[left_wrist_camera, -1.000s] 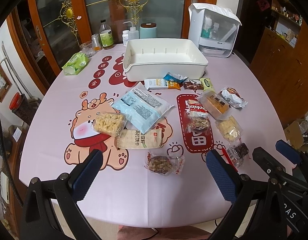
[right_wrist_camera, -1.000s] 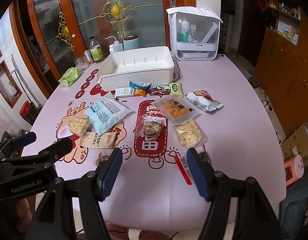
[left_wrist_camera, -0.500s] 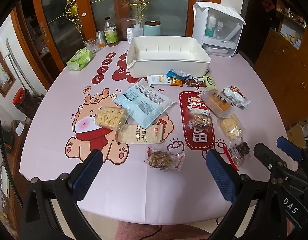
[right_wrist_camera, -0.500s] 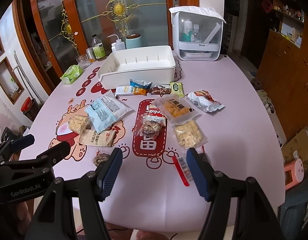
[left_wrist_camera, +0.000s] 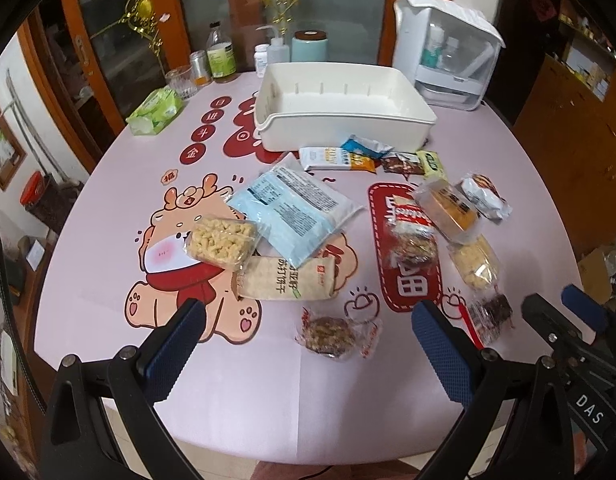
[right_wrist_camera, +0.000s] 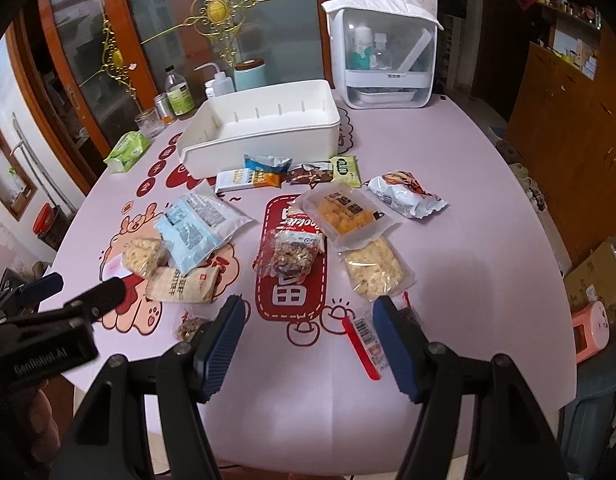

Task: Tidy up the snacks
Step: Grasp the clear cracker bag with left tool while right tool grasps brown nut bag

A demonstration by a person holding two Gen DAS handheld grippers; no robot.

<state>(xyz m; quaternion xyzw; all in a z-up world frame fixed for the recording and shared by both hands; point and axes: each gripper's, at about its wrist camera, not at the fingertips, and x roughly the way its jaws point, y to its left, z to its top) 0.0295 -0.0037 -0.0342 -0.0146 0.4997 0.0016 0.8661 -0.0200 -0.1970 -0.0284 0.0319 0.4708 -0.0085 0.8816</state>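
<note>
Two grippers are hovering over the near edge of the worktop [left_wrist_camera: 107,280], each with its blue-padded fingers standing apart and nothing between them. Left gripper [left_wrist_camera: 308,344] is framing a clear-wrapped round nut cake [left_wrist_camera: 328,336], which is lying flat on the pink cover below the gap, untouched by either pad. Right gripper [right_wrist_camera: 305,344] is hanging above bare cover, with a small dark snack with a red barcode strip [right_wrist_camera: 368,338] lying just beside its right-hand finger [right_wrist_camera: 394,344] and partly hidden behind it. Beyond the fingers, the remaining snacks are lying scattered across the middle of the worktop: a beige cracker pack [left_wrist_camera: 287,280], a puffed-rice block [left_wrist_camera: 221,242] overlapping a pale blue pouch [left_wrist_camera: 291,208], a cookie bag [right_wrist_camera: 293,248] on the red printed panel, a clear pack of orange pieces [right_wrist_camera: 346,212], a second puffed-rice block [right_wrist_camera: 374,268] and a white crimped wrapper [right_wrist_camera: 406,194]. Four small bars [left_wrist_camera: 372,158] are sitting in a row just in front of the white bin [left_wrist_camera: 340,136], which is standing at the far side with no snack inside. Behind the bin, bottles [left_wrist_camera: 219,56] and a white dispenser box [left_wrist_camera: 448,52] are standing along the far edge, and a green tissue pack [left_wrist_camera: 153,110] is lying to the left.
</note>
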